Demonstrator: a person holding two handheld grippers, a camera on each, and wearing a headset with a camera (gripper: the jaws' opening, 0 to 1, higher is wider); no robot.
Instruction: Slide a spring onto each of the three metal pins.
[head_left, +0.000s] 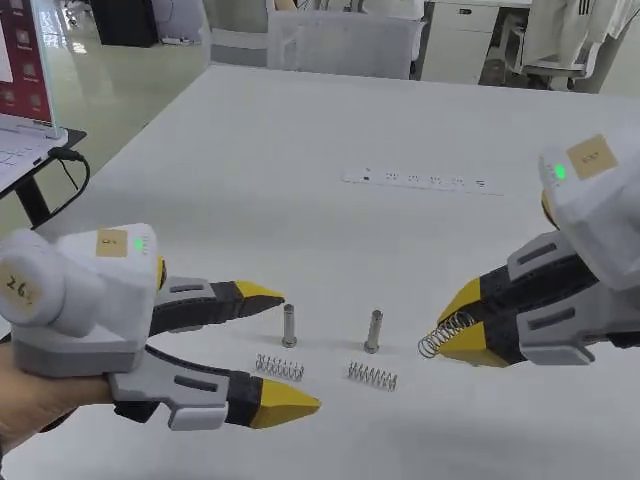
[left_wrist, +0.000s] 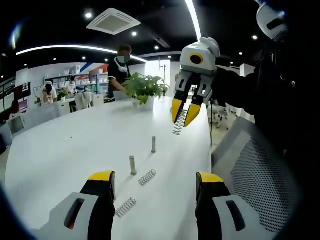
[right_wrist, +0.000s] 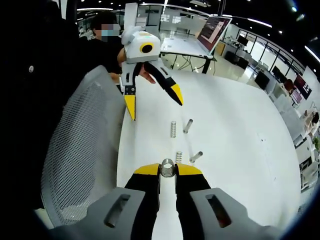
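On the white table (head_left: 300, 150), I am holding my left gripper (head_left: 297, 349) low, its jaws spread wide and gripping nothing. My right gripper (head_left: 455, 335), jaws nearly closed, is pinching the held spring (right_wrist: 168, 168) at its tips and hovering just right of the pins. The left pin (head_left: 289, 325) and right pin (head_left: 373, 331) are standing upright and bare between the grippers. The left spring (head_left: 279, 367) and right spring (head_left: 372, 375) are lying flat, each just in front of its pin.
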